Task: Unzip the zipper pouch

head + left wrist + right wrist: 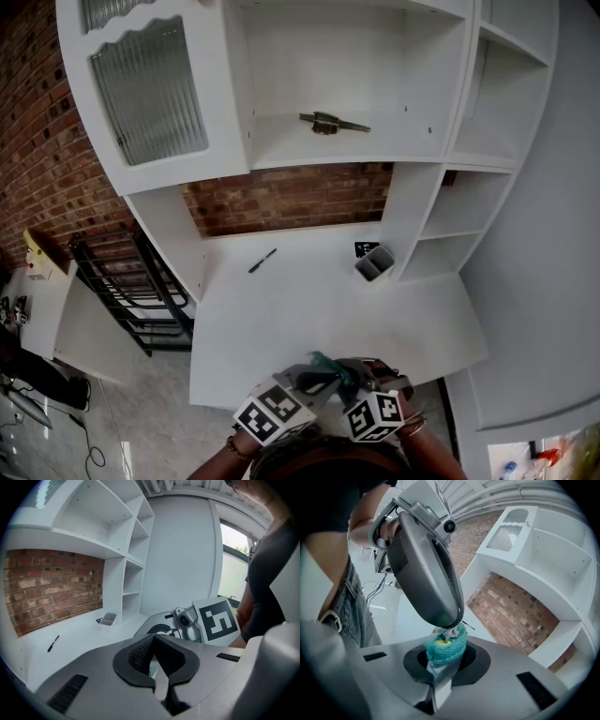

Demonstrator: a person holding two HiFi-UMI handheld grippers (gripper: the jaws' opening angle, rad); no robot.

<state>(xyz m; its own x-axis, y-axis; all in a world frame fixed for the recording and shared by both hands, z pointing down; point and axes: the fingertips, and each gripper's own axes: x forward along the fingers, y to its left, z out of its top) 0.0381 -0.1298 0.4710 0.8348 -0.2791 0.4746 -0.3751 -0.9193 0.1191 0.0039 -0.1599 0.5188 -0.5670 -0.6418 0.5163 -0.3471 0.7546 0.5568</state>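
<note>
A teal zipper pouch (443,648) is bunched up between the pads of my right gripper (440,667), which is shut on it. My left gripper (452,623) reaches down onto the pouch from above, its tips pinched on the small metal zipper pull (449,631). In the left gripper view its jaws (157,667) are shut with only a thin pale sliver between them, and the right gripper's marker cube (215,620) sits just beyond. In the head view both grippers meet over the table's front edge, left gripper (323,377), right gripper (354,373), with the pouch (328,364) between them.
The white table (281,309) carries a black pen (262,261) at the back left and a small grey holder (374,262) at the back right. A white hutch with shelves rises behind; a metal object (330,123) lies on its shelf. A black rack (131,291) stands at the left.
</note>
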